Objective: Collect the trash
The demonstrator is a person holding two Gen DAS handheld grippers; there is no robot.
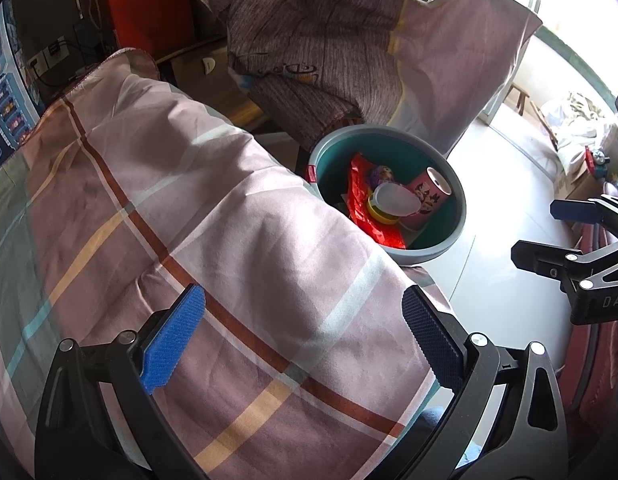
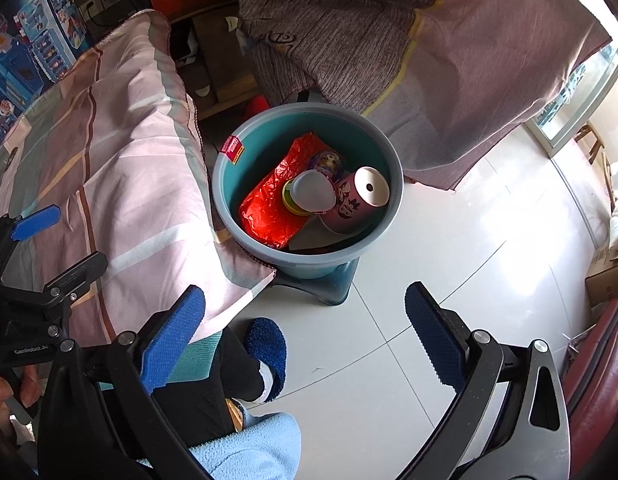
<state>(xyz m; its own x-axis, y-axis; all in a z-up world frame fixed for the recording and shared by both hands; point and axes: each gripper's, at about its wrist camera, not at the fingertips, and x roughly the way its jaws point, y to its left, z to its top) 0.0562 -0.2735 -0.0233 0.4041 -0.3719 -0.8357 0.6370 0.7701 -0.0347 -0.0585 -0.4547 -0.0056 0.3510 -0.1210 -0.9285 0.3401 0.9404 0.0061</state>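
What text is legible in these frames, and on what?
"DAS": right gripper, on its black body in the left wrist view; cut off at the frame edge.
"GenRobot.AI": left gripper, on its black body in the right wrist view; small, so my best reading.
Red label on the bucket rim: print too small to read.
Pink cup in the bucket: cartoon figures, no readable words.
Blue boxes: print too blurred.

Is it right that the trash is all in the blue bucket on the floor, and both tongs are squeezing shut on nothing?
Not quite. The trash does sit in the blue bucket on the floor: a red wrapper and a pink cup. But the tongs are open, not shut. The right tongs in the right wrist view and the left tongs in the left wrist view both stand wide apart, holding nothing.
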